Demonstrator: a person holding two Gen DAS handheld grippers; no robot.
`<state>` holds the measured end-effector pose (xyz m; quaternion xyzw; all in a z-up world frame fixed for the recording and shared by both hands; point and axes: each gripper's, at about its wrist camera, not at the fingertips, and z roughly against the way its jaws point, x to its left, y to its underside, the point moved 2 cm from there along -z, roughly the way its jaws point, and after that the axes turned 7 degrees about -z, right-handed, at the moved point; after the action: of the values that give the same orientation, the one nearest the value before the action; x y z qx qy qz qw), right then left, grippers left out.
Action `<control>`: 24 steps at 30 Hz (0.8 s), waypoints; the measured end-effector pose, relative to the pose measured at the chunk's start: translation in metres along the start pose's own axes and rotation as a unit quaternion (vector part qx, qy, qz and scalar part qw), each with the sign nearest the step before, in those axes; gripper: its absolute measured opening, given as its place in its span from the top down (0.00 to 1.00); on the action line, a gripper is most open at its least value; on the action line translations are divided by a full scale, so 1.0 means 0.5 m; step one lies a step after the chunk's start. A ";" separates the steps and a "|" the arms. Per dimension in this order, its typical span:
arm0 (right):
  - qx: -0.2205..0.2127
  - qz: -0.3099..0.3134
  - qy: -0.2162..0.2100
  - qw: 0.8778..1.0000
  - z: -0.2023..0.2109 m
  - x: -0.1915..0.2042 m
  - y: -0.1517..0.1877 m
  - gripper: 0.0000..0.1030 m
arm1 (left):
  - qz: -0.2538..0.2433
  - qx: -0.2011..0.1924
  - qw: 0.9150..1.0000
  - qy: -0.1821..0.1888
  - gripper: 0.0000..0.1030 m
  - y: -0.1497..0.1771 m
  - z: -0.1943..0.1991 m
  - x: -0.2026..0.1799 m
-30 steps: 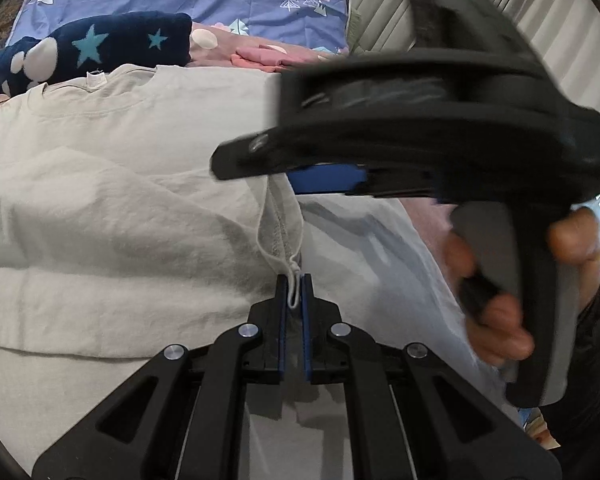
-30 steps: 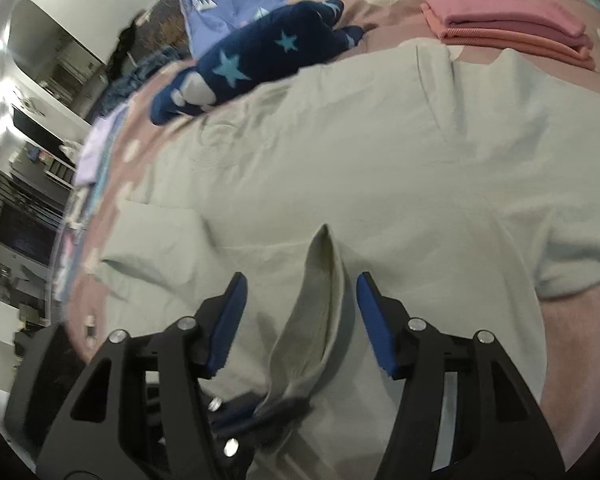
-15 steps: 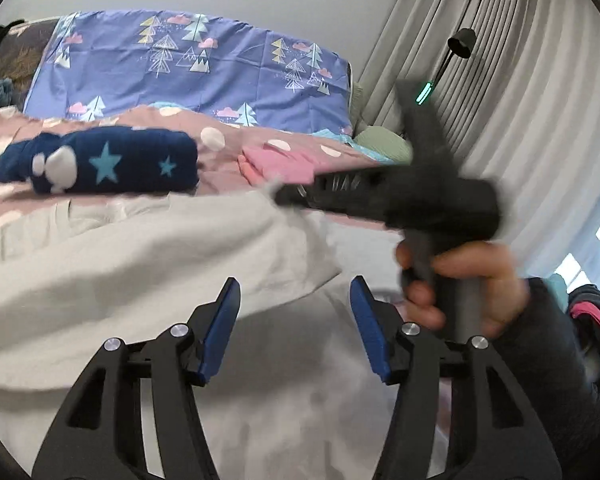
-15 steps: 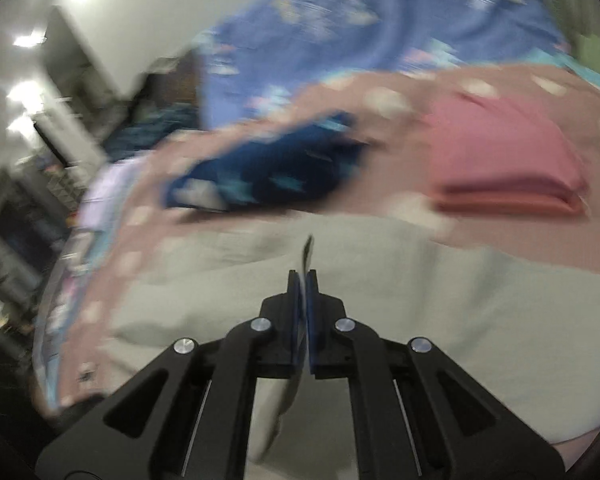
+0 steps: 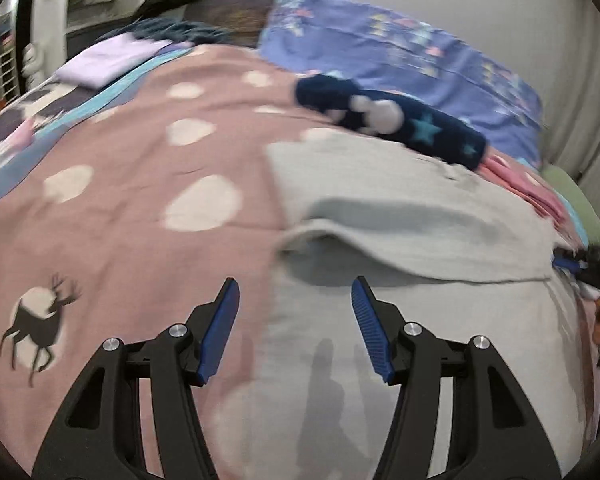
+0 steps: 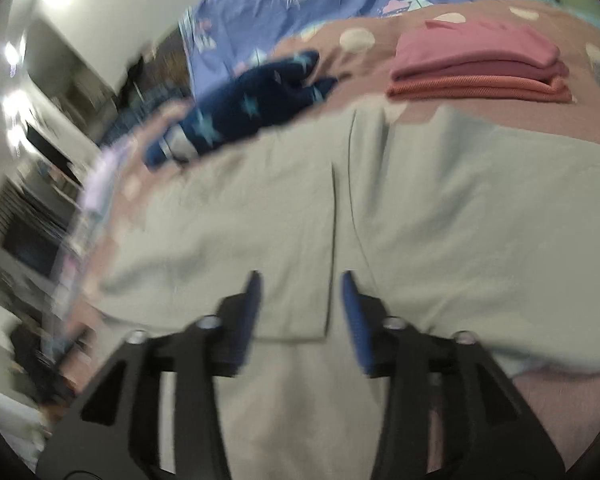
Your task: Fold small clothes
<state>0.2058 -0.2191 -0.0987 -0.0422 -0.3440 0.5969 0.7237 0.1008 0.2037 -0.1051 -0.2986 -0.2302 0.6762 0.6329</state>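
Shirt (image 5: 400, 208), pale grey-green, lies spread on the bed's pink spotted blanket (image 5: 140, 184), and both my tongs hang over its near part with nothing in them. My left tongs (image 5: 295, 328) stand released, blue pads wide apart; the shirt's left edge runs just between them, so the left pad is over blanket and the right pad over cloth. Just beyond their tips a folded-over flap of the shirt lies across the body, its near edge lifted a little and casting a shadow. At the far right of that flap, in the left view, I catch the tip of my other tool at the frame's edge.

My right tongs (image 6: 300, 312) are released too, pads parted, though this view is blurred. A straight edge of folded cloth (image 6: 334, 240) runs away from me through the gap between the pads.

Beyond the shirt, on the far side of the bed, a navy star-patterned garment (image 6: 256, 108) lies at its far left corner, and a stack of folded pink clothes (image 6: 480, 68) sits to the far right. A blue patterned pillow (image 5: 400, 52) is behind both.
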 end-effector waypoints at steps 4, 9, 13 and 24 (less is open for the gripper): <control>0.000 -0.004 0.035 0.999 -0.039 0.013 0.015 0.96 | -0.006 0.016 1.000 0.017 0.43 -0.009 -0.034 0.010; -0.058 -0.001 0.033 0.998 0.028 0.047 -0.003 0.96 | -0.016 0.031 0.999 0.009 0.62 -0.018 -0.080 -0.004; -0.042 0.008 0.094 0.995 0.023 0.020 -0.018 0.93 | 0.012 0.004 0.999 0.035 0.84 -0.026 -0.073 0.012; -0.061 0.102 0.066 0.991 -0.010 0.236 -0.035 0.71 | 0.025 0.018 0.998 0.059 0.82 -0.007 -0.085 0.008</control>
<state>0.2290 -0.1170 -0.0417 -0.1609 -0.3254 0.6415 0.6758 0.1329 0.2051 -0.1337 -0.3324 -0.1731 0.6770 0.6334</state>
